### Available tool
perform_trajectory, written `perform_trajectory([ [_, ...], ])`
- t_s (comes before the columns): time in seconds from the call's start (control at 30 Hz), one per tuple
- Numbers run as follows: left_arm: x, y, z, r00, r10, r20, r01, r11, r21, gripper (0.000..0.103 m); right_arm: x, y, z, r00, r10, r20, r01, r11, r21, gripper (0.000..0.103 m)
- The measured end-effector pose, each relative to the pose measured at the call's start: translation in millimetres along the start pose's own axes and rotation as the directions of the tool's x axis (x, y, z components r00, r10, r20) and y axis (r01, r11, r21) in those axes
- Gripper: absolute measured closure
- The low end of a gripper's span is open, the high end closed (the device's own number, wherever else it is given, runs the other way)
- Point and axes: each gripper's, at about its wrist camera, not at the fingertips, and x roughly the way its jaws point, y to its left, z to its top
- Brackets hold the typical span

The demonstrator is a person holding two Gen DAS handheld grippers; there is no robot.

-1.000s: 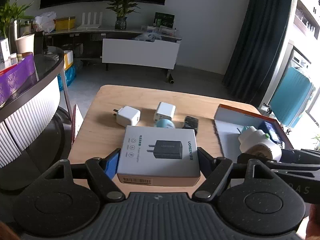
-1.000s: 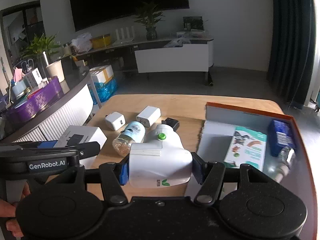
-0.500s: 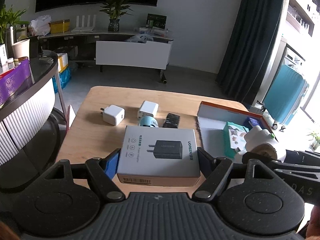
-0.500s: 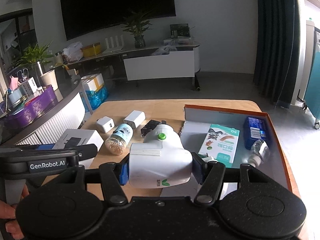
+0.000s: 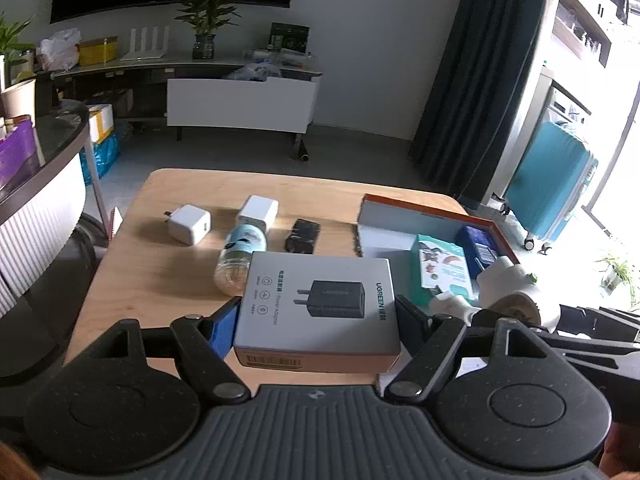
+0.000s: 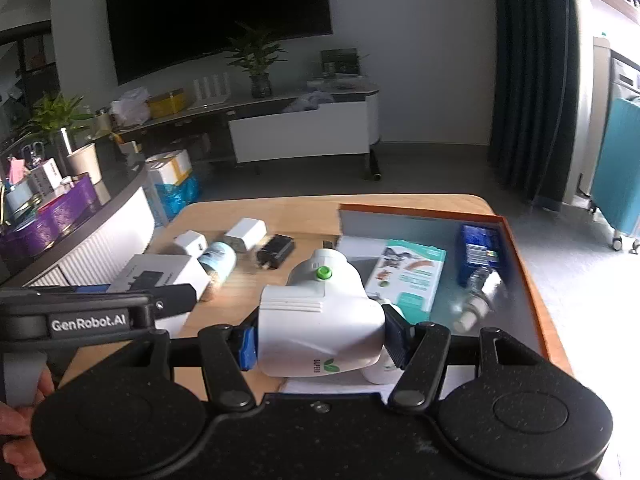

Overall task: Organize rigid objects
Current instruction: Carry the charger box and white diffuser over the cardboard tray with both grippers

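My left gripper [image 5: 316, 320] is shut on a grey power-adapter box [image 5: 318, 308] and holds it above the wooden table [image 5: 160, 272]. My right gripper [image 6: 320, 340] is shut on a white device with a green button [image 6: 320, 312], held over the left part of an orange-rimmed tray [image 6: 536, 304]. The device also shows in the left wrist view [image 5: 512, 296], and the box in the right wrist view [image 6: 160, 272].
The tray holds a teal-and-white carton [image 6: 408, 276], a blue pack [image 6: 478, 248] and a small clear bottle [image 6: 478, 296]. On the table lie two white chargers [image 5: 188, 224] [image 5: 258, 212], a toothpick jar [image 5: 238, 260] and a black adapter [image 5: 303, 235].
Both grippers have moved back and to the right with their loads. The white device has come over the tray's left part.
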Motion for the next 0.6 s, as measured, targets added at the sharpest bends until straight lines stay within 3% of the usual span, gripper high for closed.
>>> perform_trajectory([
  [0.6, 13.1, -44.3, -9.3, 0.995, -0.086, -0.041, 0.089, 0.993, 0.074, 0.024, -19.3, -46.8, -8.5, 0.994, -0.105, 0.019, 0.103, 0.992, 0.075, 0.031],
])
